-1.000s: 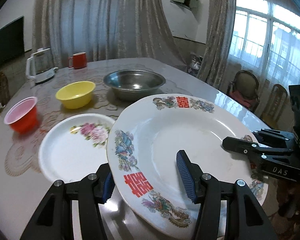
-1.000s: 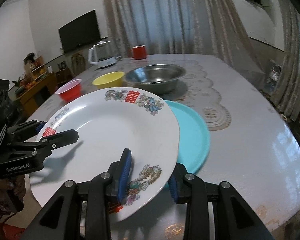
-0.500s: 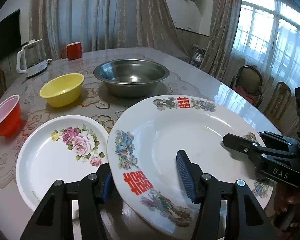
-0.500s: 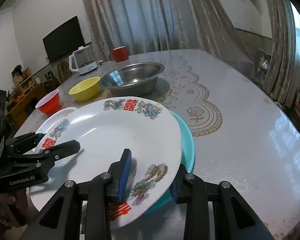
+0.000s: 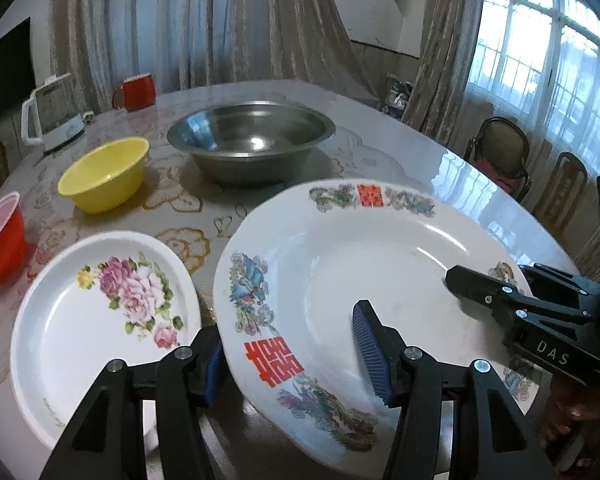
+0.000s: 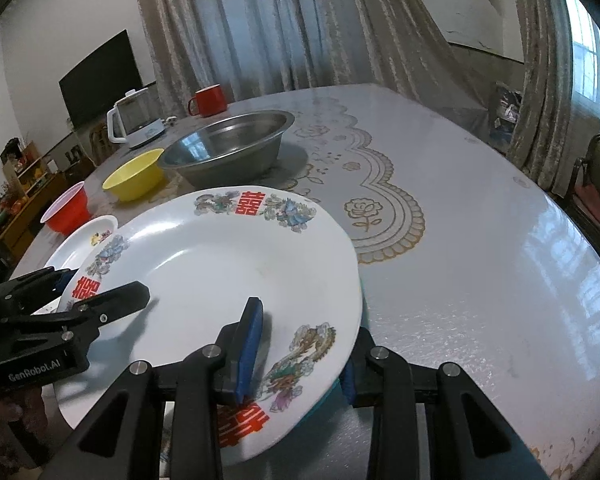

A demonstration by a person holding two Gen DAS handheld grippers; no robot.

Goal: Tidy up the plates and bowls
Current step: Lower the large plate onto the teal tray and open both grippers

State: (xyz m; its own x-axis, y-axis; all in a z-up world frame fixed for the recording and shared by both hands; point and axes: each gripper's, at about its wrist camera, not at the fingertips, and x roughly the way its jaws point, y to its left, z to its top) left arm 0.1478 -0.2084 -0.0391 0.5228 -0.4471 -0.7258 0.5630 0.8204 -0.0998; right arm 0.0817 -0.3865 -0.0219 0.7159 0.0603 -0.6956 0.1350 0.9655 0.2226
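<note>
The left gripper (image 5: pixel 296 352) and the right gripper (image 6: pixel 300 352) each held the large double-happiness plate (image 5: pixel 364 280) by opposite sides of its rim, fingers (image 5: pixel 366 344) half closed with one pad on the plate's upper face and the other beneath the edge. Taking that plate as landmark: a sliver of teal plate (image 6: pixel 324 396) showed directly beneath its near right edge, so the step in hand looked like setting it down on the teal one. To do it well, both grippers should sink together and level, keep the plate centred over the teal plate, and loosen only once it rests; uneven release could let the glazed rim slide.

Just left of the landmark lay the rose-patterned plate (image 5: pixel 100 320) on the tabletop (image 6: pixel 480 240). Farther left stood the red plastic cup (image 5: pixel 0 244), beyond it the yellow bowl (image 5: pixel 104 174), and straight behind the landmark the steel basin (image 5: pixel 252 140). Farthest back were the white kettle (image 5: pixel 52 112) and red mug (image 5: pixel 138 92).

Compared with a second earlier, much of the teal plate had been exposed to the right; by now the held plate covered nearly all of it and sat lower, with neither grip changed.
</note>
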